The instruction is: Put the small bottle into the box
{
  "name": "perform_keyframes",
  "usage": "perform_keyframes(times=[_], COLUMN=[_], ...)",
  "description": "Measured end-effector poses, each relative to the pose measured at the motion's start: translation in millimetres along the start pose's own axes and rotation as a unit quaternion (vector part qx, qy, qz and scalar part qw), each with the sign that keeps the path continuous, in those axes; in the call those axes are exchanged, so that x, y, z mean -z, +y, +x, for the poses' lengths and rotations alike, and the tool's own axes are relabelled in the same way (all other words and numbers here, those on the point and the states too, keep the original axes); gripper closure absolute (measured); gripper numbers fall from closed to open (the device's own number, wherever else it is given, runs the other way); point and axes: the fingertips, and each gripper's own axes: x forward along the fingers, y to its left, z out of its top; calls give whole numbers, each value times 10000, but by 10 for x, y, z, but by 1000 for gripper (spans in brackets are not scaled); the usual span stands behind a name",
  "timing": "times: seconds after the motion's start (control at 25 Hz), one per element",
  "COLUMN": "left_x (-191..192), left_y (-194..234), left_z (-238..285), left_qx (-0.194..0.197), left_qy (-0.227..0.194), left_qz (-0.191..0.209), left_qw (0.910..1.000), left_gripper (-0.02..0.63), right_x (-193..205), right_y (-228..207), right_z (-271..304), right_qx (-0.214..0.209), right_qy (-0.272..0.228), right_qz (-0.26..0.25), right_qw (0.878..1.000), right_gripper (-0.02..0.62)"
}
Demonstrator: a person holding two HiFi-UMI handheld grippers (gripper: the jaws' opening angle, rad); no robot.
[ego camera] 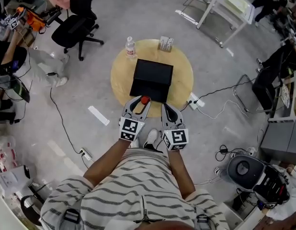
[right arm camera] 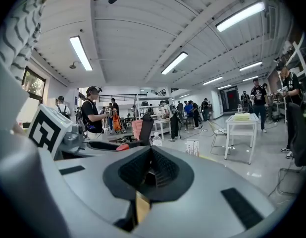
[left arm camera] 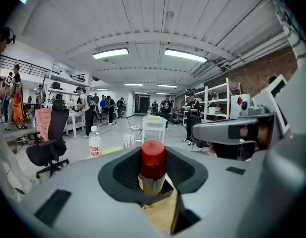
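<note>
The small bottle [left arm camera: 152, 167], amber with a red cap [ego camera: 145, 100], stands upright between the pads of my left gripper [ego camera: 141, 102], which is shut on it. It hangs just in front of the near edge of the black box [ego camera: 152, 79] on the round wooden table [ego camera: 120, 75]. My right gripper [ego camera: 165, 107] is beside the left one, at the table's near rim. Its jaws are shut with nothing between them [right arm camera: 152, 170]. The right gripper view shows the red cap [right arm camera: 122, 147] to the left.
A clear water bottle [ego camera: 130, 47] and a small carton [ego camera: 165, 43] stand at the table's far edge. A black office chair [ego camera: 76, 28] is at the far left, a white table [ego camera: 232, 8] at the far right. Cables and a power strip [ego camera: 194, 101] lie on the floor.
</note>
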Motion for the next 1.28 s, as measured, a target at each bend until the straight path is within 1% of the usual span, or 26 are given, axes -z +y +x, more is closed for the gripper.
perform_keyframes(times=[0.28, 0.56, 0.76, 1.28], left_x=[61, 266, 262, 541], left_y=[74, 269, 258, 326], left_z=[192, 626, 656, 923], left_qx=[9, 29, 24, 166], left_qy=[121, 351, 427, 797], left_qz=[-48, -119, -81, -23], left_qw=[9999, 9993, 9990, 9967], left_gripper=[453, 453, 453, 453], right_x=[93, 263, 247, 357], right_y=[-47, -242, -213, -208], right_z=[110, 344, 249, 248], right_qx=[-43, -13, 22, 146], right_qy=[176, 392, 406, 553], right_qz=[13, 27, 43, 84], right_qw=[9998, 9992, 9992, 9983], right_gripper=[586, 586, 586, 586])
